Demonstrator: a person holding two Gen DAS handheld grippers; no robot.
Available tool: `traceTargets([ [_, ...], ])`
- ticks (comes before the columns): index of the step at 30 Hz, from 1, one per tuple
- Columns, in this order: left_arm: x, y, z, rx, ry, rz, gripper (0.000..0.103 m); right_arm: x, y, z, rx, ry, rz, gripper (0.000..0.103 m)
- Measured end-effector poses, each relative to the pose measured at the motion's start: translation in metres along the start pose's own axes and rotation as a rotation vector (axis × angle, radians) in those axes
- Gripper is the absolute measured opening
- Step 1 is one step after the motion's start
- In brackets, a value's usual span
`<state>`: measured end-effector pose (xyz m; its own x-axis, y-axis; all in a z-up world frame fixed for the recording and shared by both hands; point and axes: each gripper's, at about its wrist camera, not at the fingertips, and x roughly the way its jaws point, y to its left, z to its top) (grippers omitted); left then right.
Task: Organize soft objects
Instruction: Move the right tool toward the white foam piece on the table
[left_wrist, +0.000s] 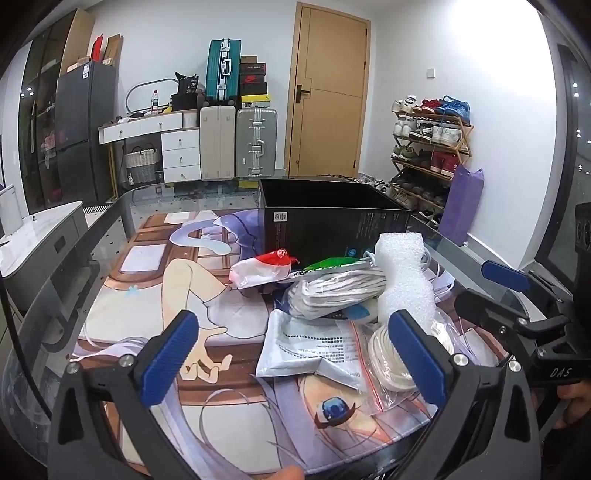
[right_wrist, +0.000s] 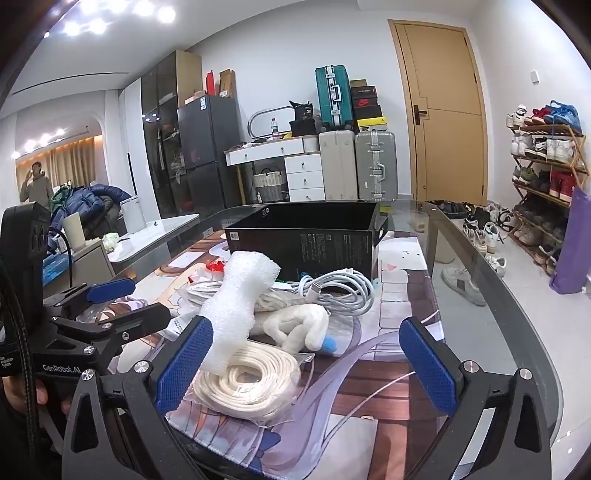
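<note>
"DAS" in white on right gripper (left_wrist: 509, 291) body, seen from left wrist cam. "GenRobot.AI" in white on left gripper (right_wrist: 110, 291) body, seen from right wrist cam. "36" on black bag (left_wrist: 187, 84) atop white dresser. Black box (left_wrist: 334, 218) side and white pouch (left_wrist: 306, 347) carry fine print, too small to read.

You face white walls and a tan door (left_wrist: 328, 92), suitcases (left_wrist: 238, 142) stacked beside it. Shoe rack (right_wrist: 546, 177) stands right of you, grey fridge (right_wrist: 207, 147) and white drawers (left_wrist: 181, 155) left. Ceiling spots (right_wrist: 118, 16) glare overhead.
</note>
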<state>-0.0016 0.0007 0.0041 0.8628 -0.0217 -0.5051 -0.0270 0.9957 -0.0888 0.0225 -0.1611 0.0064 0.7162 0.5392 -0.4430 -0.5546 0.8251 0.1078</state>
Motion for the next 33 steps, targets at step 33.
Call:
traceTargets([
  [33,0.0022,0.0078,0.0048,-0.002,-0.004,-0.018,0.103,0.0064,0.0018,-0.0044,-0.008,0.011,-0.028,0.103],
])
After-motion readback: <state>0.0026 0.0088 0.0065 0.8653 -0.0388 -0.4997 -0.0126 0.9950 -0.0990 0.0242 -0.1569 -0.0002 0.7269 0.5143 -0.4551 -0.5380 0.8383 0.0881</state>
